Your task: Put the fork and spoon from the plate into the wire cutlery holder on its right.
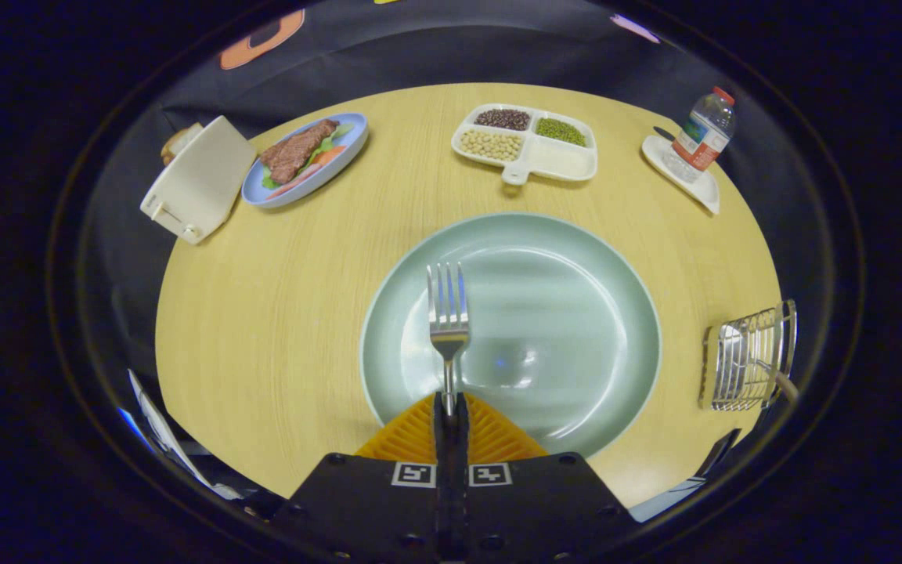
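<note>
Fork [449, 313] is held by its handle in the clenched tool [450, 403], above the plate [576, 258]. Thin grip (may pivot); holder [748, 356] wires at right could be snagged.

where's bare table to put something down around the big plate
Widest bare wood: left of the green plate, below the toaster and steak plate. A narrower strip separates the green plate and the divided bean tray. Tighter between plate and wire holder. The gripper is shut on the fork.
</note>
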### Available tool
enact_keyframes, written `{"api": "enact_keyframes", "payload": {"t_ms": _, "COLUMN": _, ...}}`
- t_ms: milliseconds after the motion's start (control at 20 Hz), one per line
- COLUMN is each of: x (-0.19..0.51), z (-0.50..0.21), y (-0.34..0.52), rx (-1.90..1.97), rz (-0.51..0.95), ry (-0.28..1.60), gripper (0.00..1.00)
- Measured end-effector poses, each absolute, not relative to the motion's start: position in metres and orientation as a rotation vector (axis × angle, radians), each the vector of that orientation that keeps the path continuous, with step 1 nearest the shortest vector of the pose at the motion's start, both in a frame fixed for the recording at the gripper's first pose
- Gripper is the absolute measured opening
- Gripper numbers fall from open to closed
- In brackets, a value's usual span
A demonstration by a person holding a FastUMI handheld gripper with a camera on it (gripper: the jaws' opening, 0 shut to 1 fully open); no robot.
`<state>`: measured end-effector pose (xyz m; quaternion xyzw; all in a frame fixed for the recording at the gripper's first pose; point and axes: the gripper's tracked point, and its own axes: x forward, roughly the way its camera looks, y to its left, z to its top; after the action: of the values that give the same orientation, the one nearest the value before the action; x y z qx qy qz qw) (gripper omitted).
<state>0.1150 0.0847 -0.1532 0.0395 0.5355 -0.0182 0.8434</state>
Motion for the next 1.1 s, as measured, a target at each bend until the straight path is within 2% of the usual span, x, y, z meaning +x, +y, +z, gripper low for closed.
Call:
{"api": "enact_keyframes", "payload": {"t_ms": 400, "x": 0.088, "z": -0.097, "y": 0.035, "rx": 0.108, "rz": -0.045, "ry": 1.063, "gripper": 0.00}}
{"api": "enact_keyframes", "payload": {"t_ms": 1100, "x": 0.023, "z": -0.035, "y": -0.120, "rx": 0.173, "rz": -0.165, "ry": 0.967, "gripper": 0.01}}
